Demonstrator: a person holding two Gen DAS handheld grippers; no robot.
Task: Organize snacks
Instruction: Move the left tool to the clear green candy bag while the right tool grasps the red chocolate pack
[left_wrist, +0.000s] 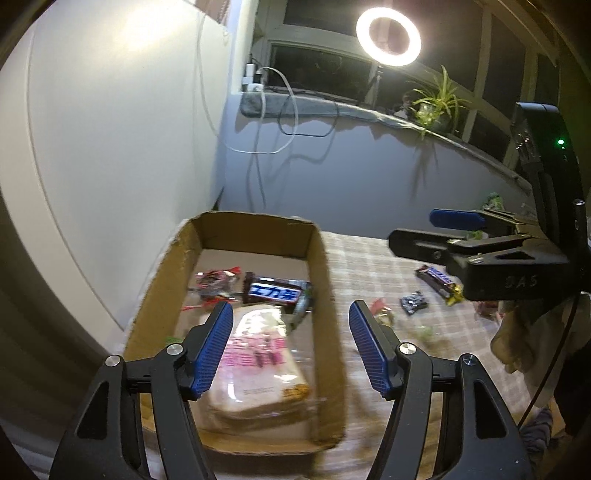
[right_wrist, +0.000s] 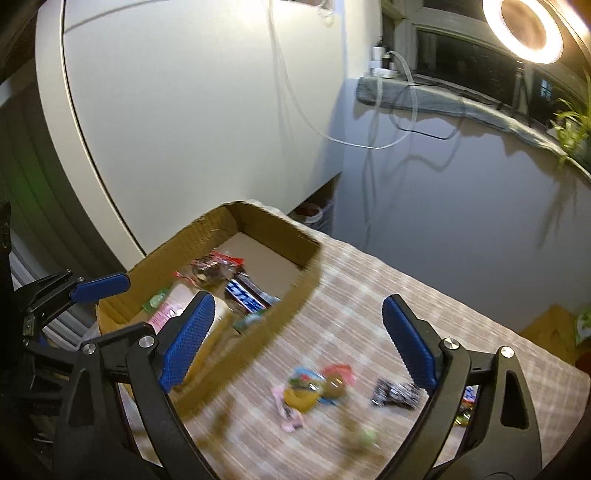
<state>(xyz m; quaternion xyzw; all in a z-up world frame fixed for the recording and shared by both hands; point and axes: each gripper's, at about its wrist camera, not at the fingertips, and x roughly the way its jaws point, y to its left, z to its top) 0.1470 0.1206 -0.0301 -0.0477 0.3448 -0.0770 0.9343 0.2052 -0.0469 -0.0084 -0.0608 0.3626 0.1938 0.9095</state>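
- Left gripper (left_wrist: 291, 343): jaws apart, nothing between the pads; it hangs over the near end of the box (left_wrist: 325, 280), one blue pad over the bread pack, the other over the cloth right of the box wall.
- Right gripper (right_wrist: 297, 343): jaws wide apart, empty; left pad over the box's near corner, right pad over the cloth.
- Box: open cardboard, on the checked cloth (left_wrist: 369, 258) at the table's left side, next to a white panel.
- In the box: wrapped bread pack (left_wrist: 258, 369) at the near end, dark chocolate bar (left_wrist: 275, 291) lying across behind it, red-and-clear wrapper (left_wrist: 214, 282) to the bar's left, a bit of green wrapper at the left wall.
- On the cloth, outside the box: second chocolate bar (left_wrist: 437, 282), small black-and-white packet (left_wrist: 413, 302), a blurred cluster of coloured sweets (right_wrist: 314, 387) between the right gripper's fingers.
- Background: ring light (left_wrist: 388, 37), plant (left_wrist: 436, 103) on the sill, cables hanging down the wall.
- Right-wrist view is motion-blurred low down; small wrappers there can't be told apart.
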